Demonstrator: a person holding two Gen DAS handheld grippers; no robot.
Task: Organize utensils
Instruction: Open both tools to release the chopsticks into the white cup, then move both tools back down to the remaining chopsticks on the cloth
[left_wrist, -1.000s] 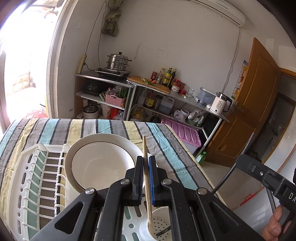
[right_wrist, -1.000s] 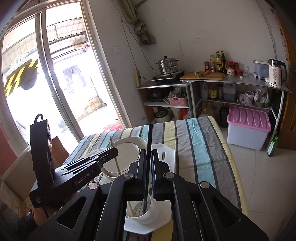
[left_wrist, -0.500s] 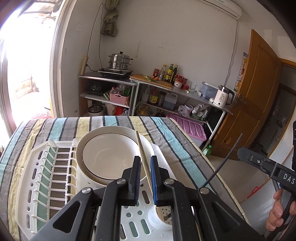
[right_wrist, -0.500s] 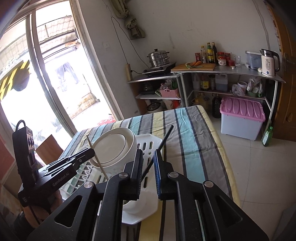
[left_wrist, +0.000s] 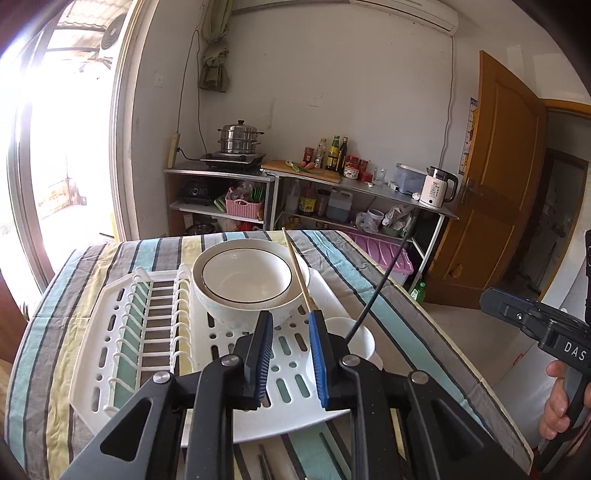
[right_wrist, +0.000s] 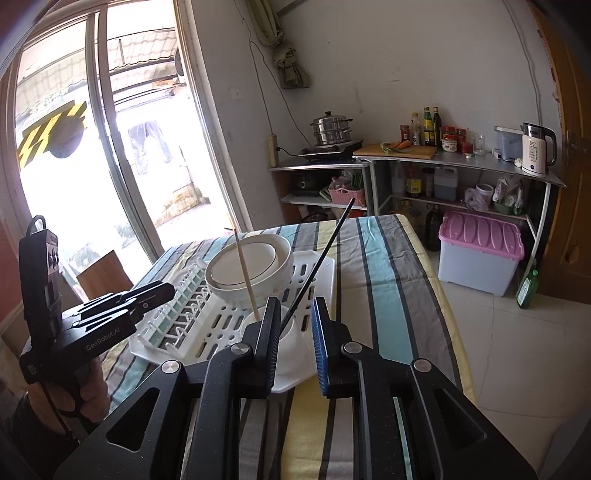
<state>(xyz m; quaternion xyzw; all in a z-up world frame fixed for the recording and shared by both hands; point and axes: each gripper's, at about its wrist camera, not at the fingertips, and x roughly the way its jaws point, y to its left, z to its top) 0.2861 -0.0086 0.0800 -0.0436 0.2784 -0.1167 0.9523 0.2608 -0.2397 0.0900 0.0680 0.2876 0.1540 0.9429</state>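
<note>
A wooden chopstick (left_wrist: 297, 273) and a black chopstick (left_wrist: 380, 284) lean upright in the white utensil cup (left_wrist: 354, 339) at the near corner of the white dish rack (left_wrist: 147, 332). My left gripper (left_wrist: 290, 317) hangs just short of the cup, its jaws opening with nothing pressed between the pads. In the right wrist view my right gripper (right_wrist: 295, 306) is likewise opening. The black chopstick (right_wrist: 317, 262) and wooden chopstick (right_wrist: 243, 266) rise from the cup (right_wrist: 291, 332) beyond its fingers. A white bowl (left_wrist: 243, 280) sits in the rack.
The rack lies on a striped tablecloth (left_wrist: 369, 266) whose edge drops off on the right. Dark utensils (left_wrist: 262, 465) lie on the cloth under my left gripper. A person's hand (left_wrist: 554, 402) holds the right gripper (left_wrist: 491, 301). Kitchen shelves (right_wrist: 461, 166) stand behind.
Both grippers went from shut on a chopstick to open. The chopsticks now stand free in the cup, and both grippers have drawn back from the rack.
</note>
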